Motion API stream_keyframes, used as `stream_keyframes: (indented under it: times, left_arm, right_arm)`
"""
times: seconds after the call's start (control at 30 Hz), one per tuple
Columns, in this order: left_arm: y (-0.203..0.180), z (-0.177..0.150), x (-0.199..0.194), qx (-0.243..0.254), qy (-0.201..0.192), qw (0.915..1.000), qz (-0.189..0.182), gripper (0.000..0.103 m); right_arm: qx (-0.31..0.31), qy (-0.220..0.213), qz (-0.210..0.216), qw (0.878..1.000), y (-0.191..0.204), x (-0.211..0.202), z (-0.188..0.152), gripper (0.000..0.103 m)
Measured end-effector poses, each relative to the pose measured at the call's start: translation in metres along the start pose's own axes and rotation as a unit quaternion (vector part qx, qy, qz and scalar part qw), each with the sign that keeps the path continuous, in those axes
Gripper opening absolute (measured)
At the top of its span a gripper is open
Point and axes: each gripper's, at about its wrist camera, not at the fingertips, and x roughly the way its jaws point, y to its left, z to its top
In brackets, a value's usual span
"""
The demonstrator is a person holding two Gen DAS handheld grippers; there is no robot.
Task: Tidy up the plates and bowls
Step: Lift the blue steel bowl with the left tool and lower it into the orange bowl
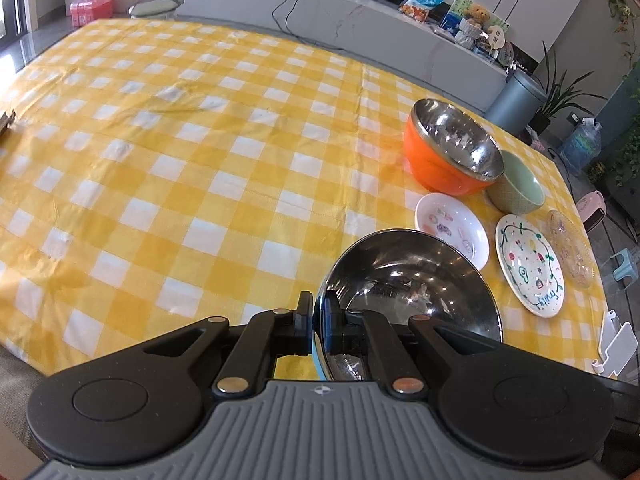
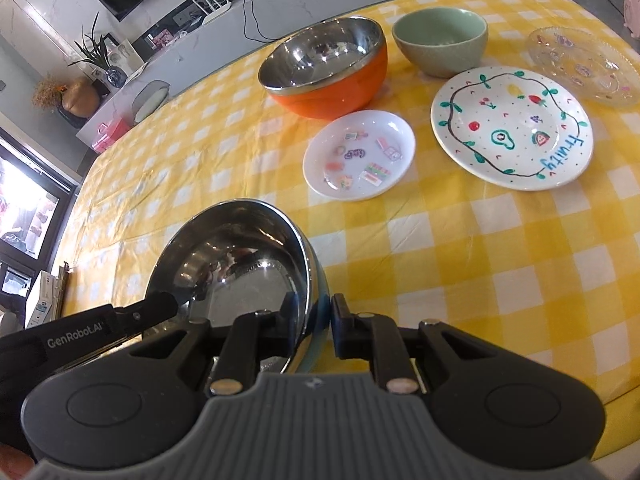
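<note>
A steel bowl with a light blue outside (image 1: 412, 280) (image 2: 240, 256) is held tilted above the yellow checked tablecloth by both grippers. My left gripper (image 1: 318, 328) is shut on its left rim. My right gripper (image 2: 316, 320) is shut on its right rim, and the left gripper's finger (image 2: 156, 308) shows at the opposite rim. Beyond it stand an orange steel-lined bowl (image 1: 448, 152) (image 2: 324, 72), a green bowl (image 1: 518, 188) (image 2: 440, 40), a small white saucer (image 1: 452, 228) (image 2: 360, 154), a white "fruity" plate (image 1: 530, 264) (image 2: 512, 128) and a clear glass plate (image 1: 570, 248) (image 2: 584, 66).
The tablecloth (image 1: 180, 140) stretches wide to the left and far side. A white counter (image 1: 360, 16) with a snack bag runs behind the table. A grey bin (image 1: 516, 96) and a plant stand on the floor to the right. The table's right edge lies just past the glass plate.
</note>
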Motion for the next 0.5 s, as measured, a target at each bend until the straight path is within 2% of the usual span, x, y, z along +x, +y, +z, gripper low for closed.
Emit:
stream_keyframes:
  times: [0.27, 0.37, 0.4, 0.43, 0.47, 0.5]
  left_arm:
    - [0.000, -0.002, 0.001, 0.008, -0.004, 1.0000, 0.001, 0.006]
    - [0.003, 0.001, 0.000, -0.009, 0.000, 1.0000, 0.003, 0.018]
    - [0.005, 0.001, -0.003, -0.014, -0.004, 0.9999, 0.004, 0.027]
    - [0.007, 0.002, -0.007, -0.020, -0.013, 0.9997, 0.006, 0.032]
    - [0.008, 0.003, -0.011, -0.024, -0.021, 0.9995, 0.008, 0.039]
    - [0.009, 0.004, -0.016, -0.027, -0.029, 0.9992, 0.008, 0.041]
  right_arm:
    - [-0.002, 0.002, -0.003, 1.000, 0.001, 0.003, 0.000, 0.016]
    - [-0.005, -0.007, -0.005, 1.000, 0.003, -0.001, 0.001, 0.026]
    - [-0.008, -0.013, -0.008, 1.000, 0.004, -0.004, 0.002, 0.038]
    - [-0.013, -0.021, -0.014, 1.000, 0.005, -0.007, 0.002, 0.043]
    - [-0.017, -0.029, -0.020, 0.999, 0.007, -0.010, 0.002, 0.044]
    - [-0.023, -0.035, -0.025, 0.999, 0.008, -0.014, 0.002, 0.044]
